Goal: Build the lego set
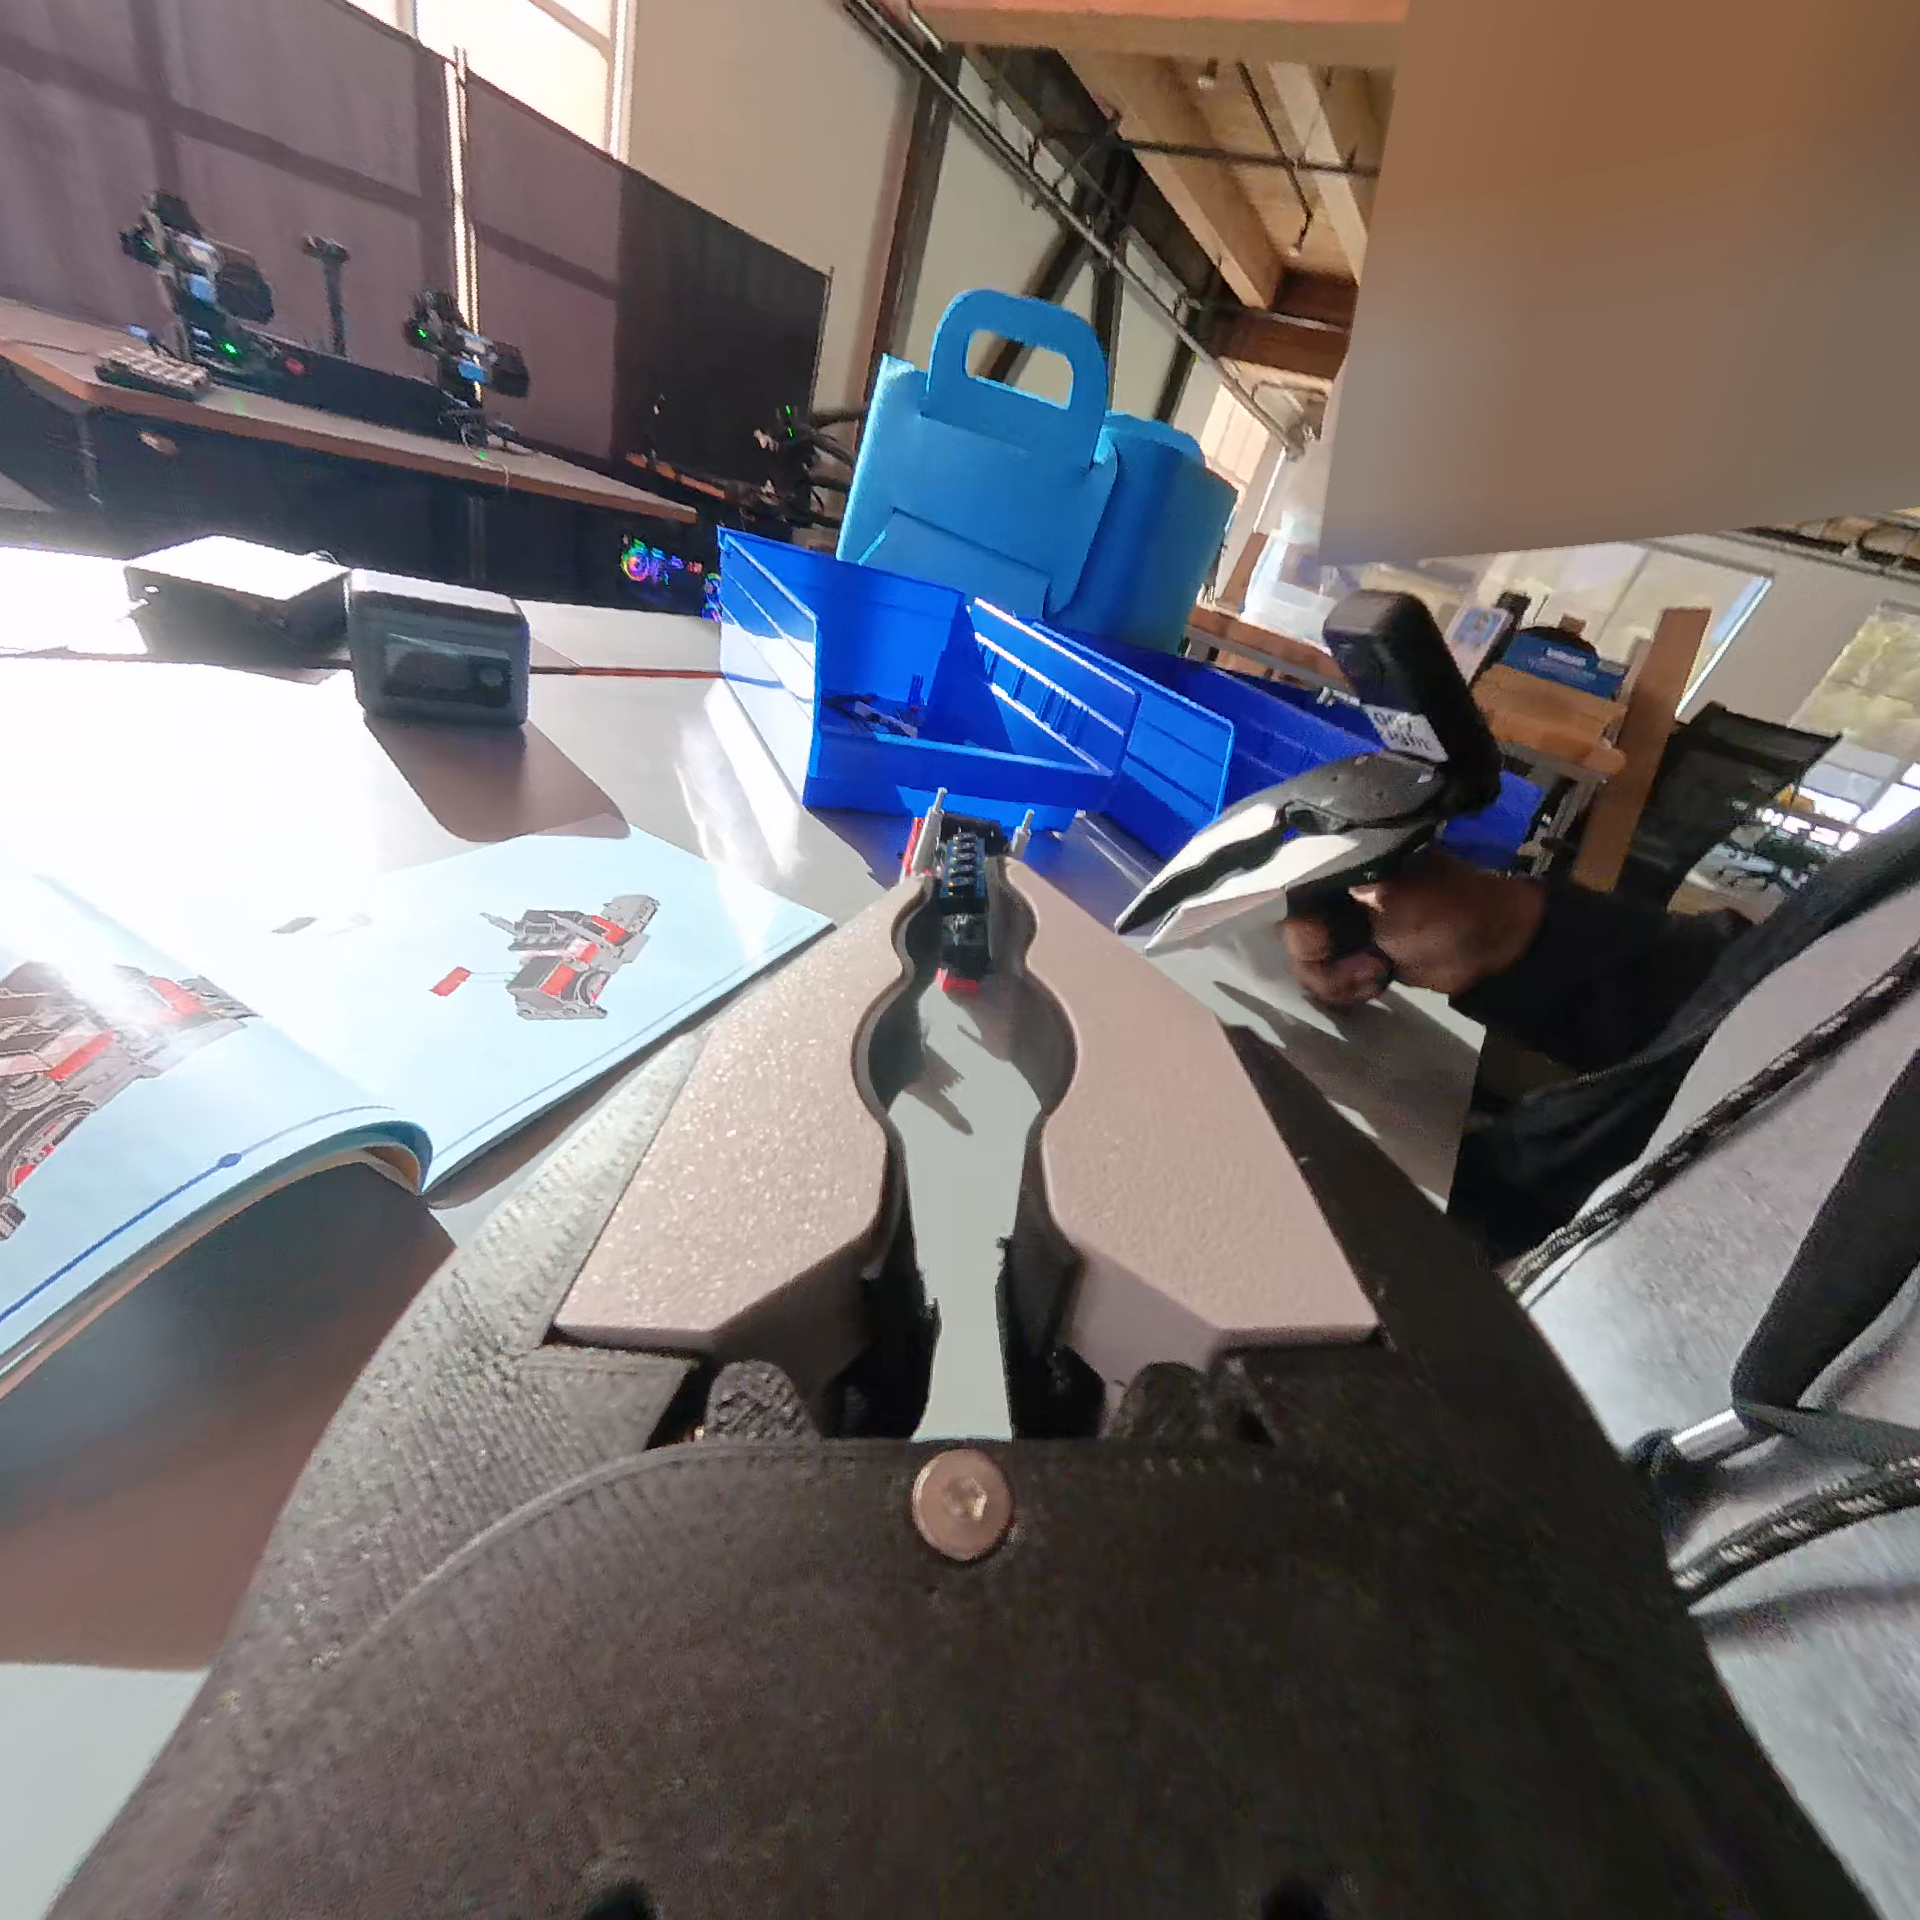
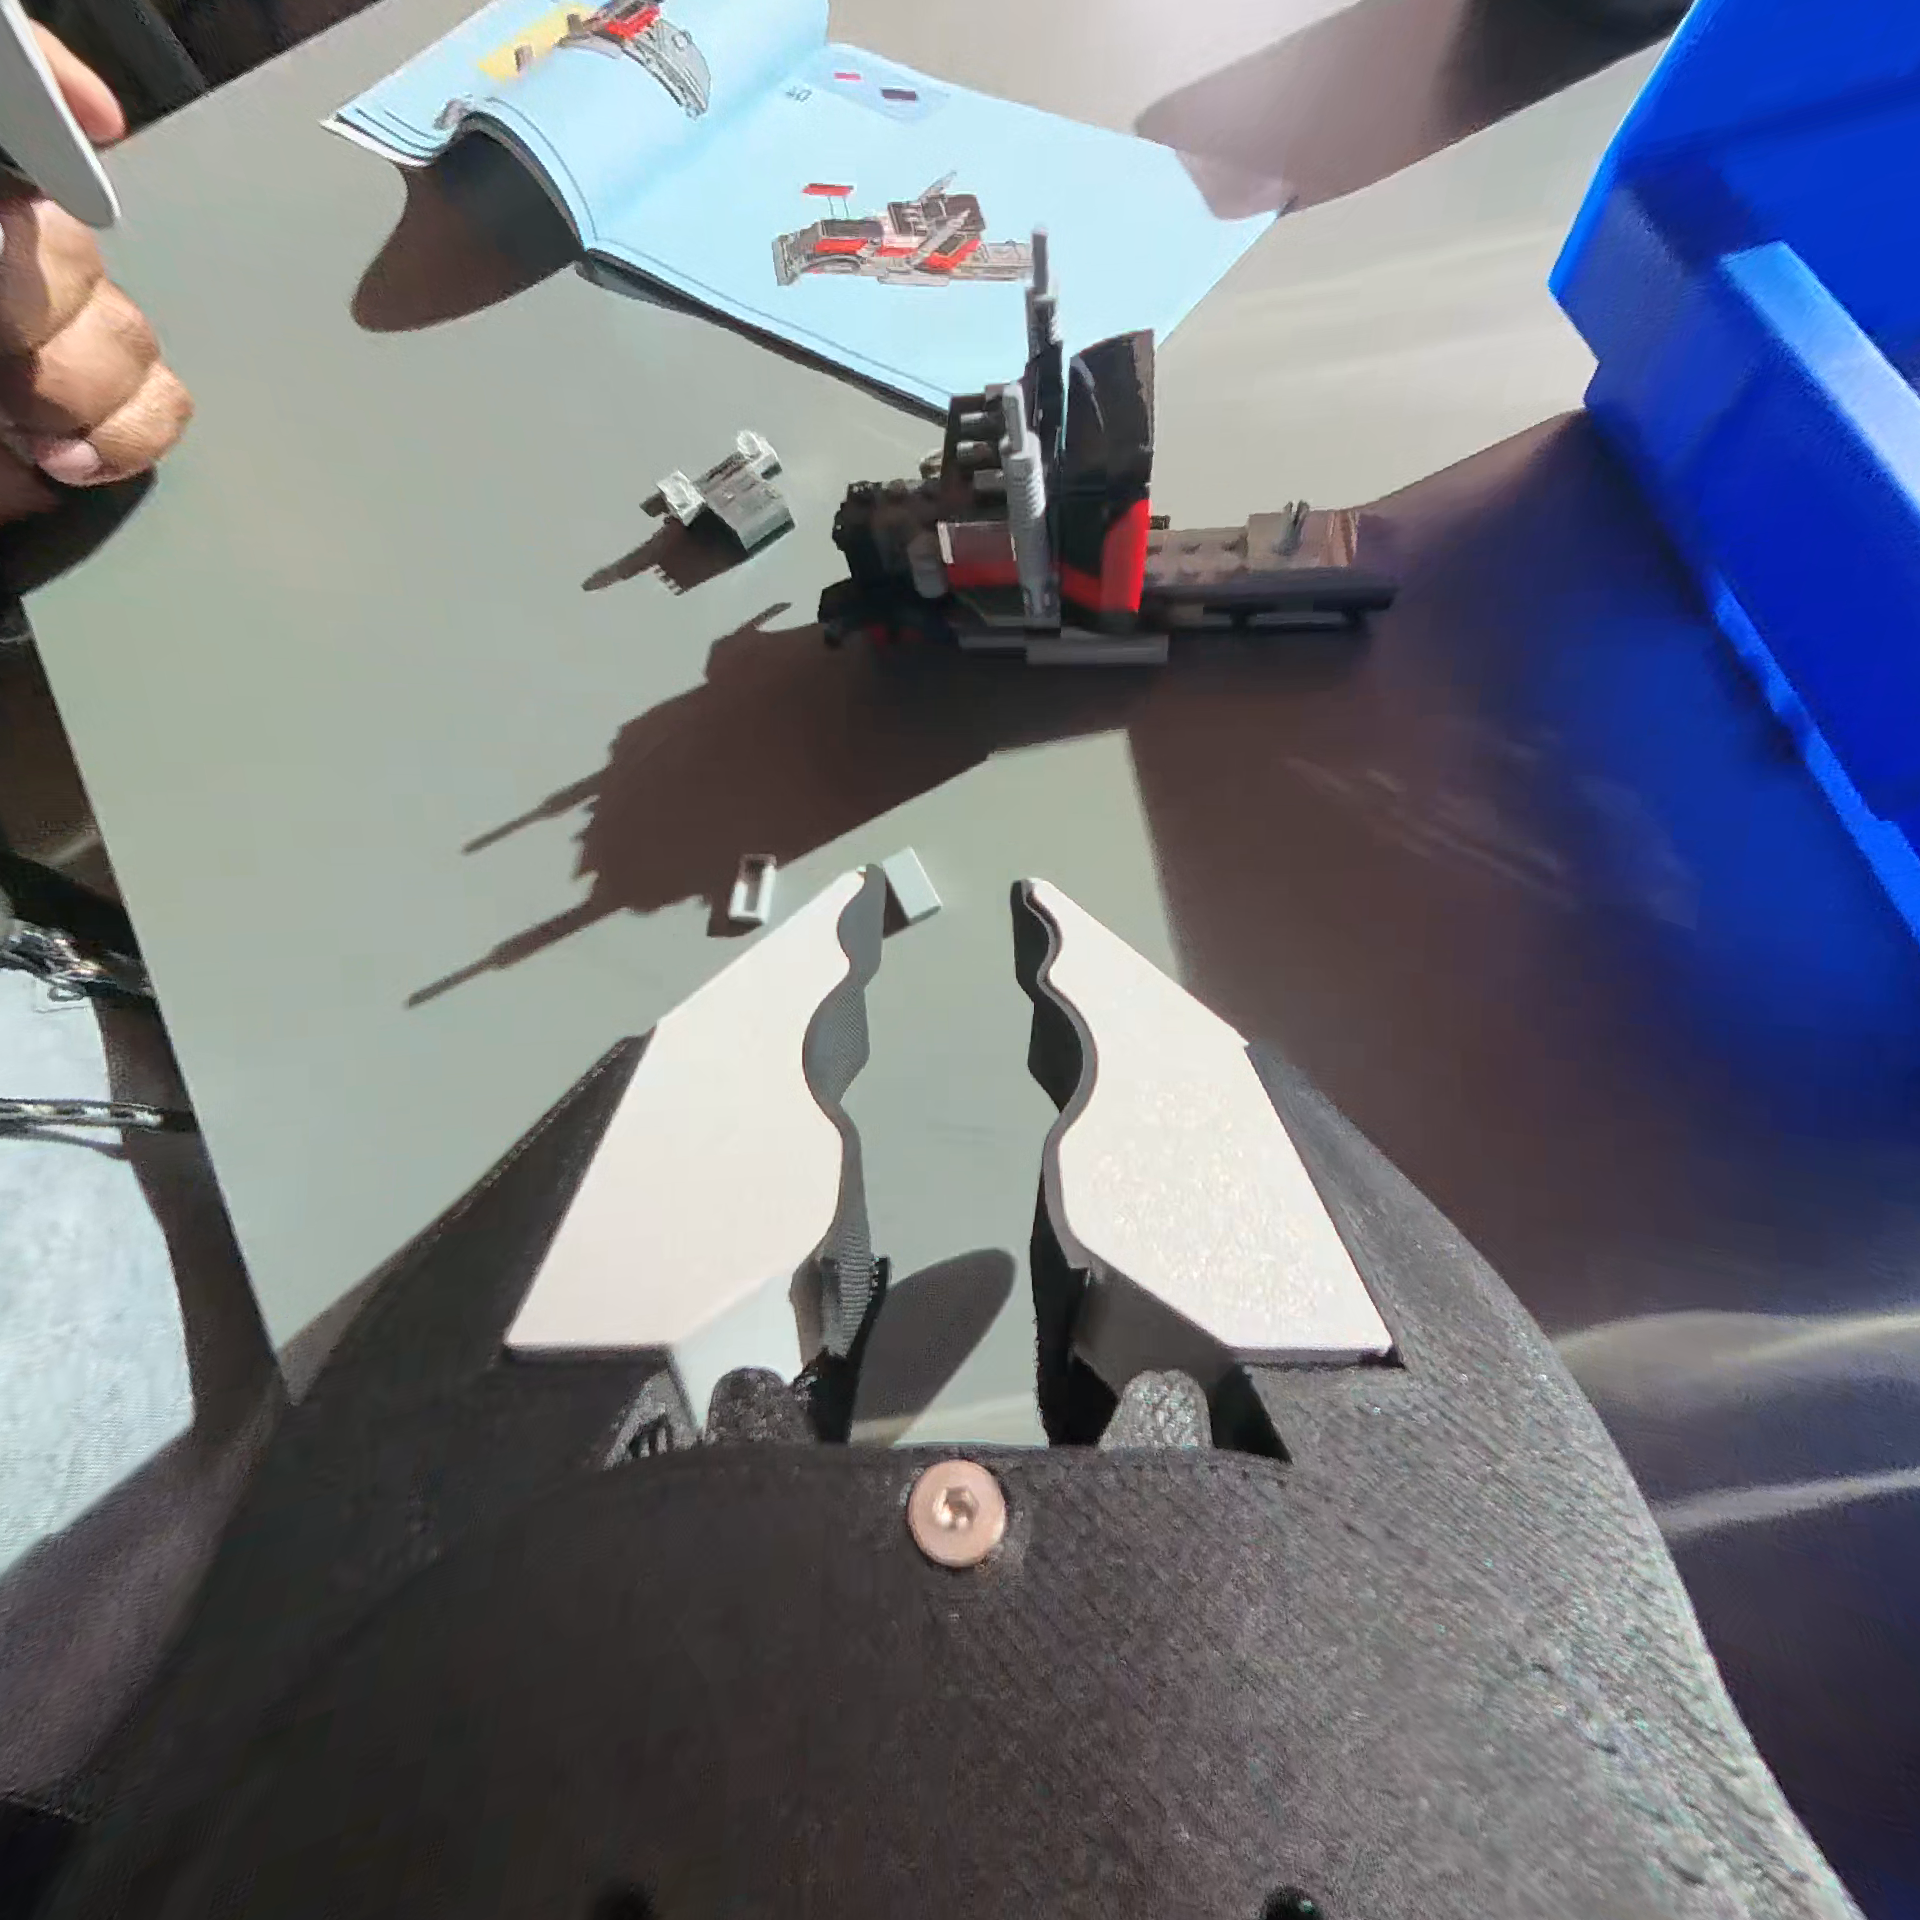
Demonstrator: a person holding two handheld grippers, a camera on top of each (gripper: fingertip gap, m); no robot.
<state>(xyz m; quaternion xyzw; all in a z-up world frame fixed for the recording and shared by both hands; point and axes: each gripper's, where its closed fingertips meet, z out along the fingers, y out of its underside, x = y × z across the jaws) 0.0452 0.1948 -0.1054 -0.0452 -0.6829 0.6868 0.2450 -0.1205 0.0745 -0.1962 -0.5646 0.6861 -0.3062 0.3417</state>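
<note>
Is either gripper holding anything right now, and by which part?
Nothing is held. Right gripper is open beside a small grey tile; left gripper is empty, and the black-and-red lego truck stands free.

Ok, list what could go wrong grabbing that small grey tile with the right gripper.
The tile sits by one fingertip, off centre in the right gripper's open jaws; closing may flick it away. A second grey piece lies close and could get knocked. Overshooting could hit the truck ahead.
</note>
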